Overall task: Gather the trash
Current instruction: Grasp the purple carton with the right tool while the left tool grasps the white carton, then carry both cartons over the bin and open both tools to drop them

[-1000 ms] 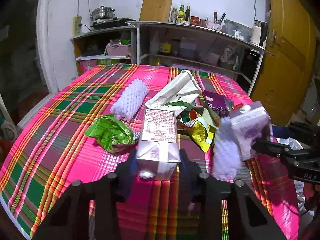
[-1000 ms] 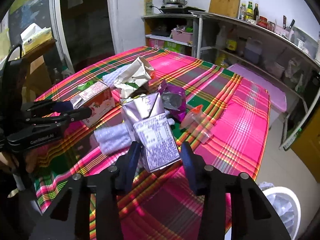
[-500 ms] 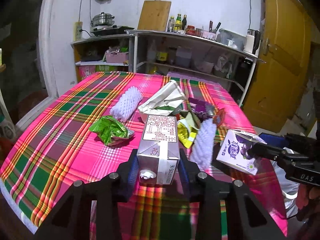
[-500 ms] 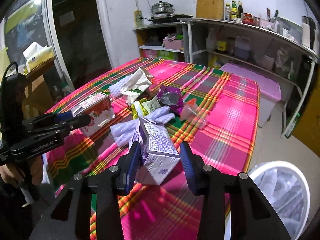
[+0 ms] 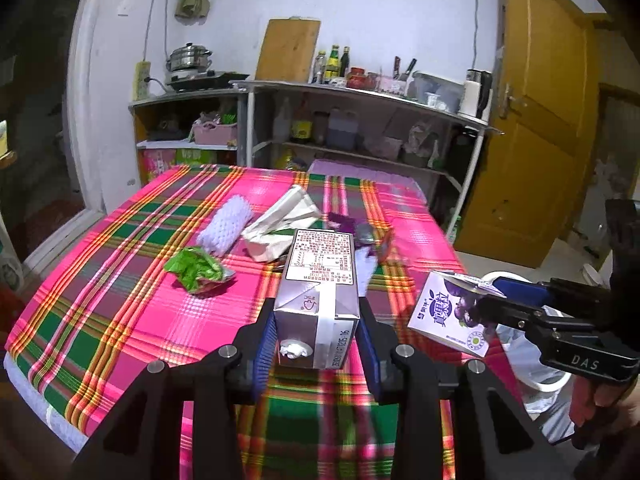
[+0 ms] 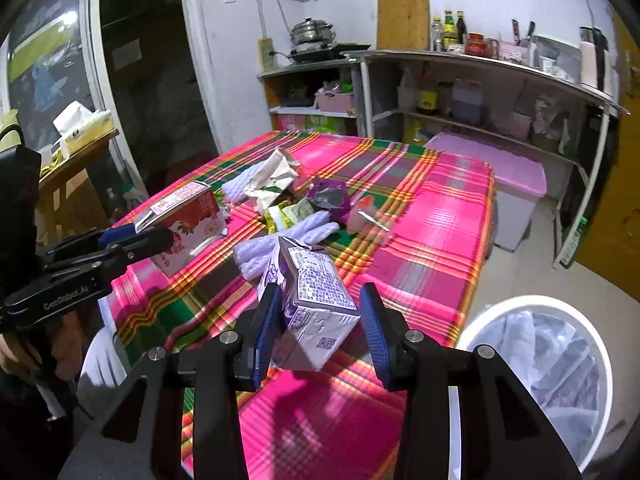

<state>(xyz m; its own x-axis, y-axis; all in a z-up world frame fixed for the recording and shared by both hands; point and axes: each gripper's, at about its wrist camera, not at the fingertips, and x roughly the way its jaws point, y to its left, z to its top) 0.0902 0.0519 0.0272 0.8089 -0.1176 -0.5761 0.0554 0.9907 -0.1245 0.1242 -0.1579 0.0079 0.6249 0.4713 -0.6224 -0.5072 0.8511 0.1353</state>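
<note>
We have lifted both cartons clear of the bench [image 6: 452, 208]: our left claw [image 5: 316, 336] clenches the red carton [image 5: 320, 280], our right claw [image 6: 320, 328] the purple carton [image 6: 312, 292], bin [image 6: 540, 344] at four o'clock.

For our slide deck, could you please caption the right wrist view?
Right claw carries a purple milk carton from the plaid table toward the lined white bin.

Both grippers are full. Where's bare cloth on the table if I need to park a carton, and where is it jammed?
Bare tablecloth lies left of the green wrapper, and along the right side past the purple pouch. The middle is crowded: foam net, crumpled paper bag, wrappers.
</note>
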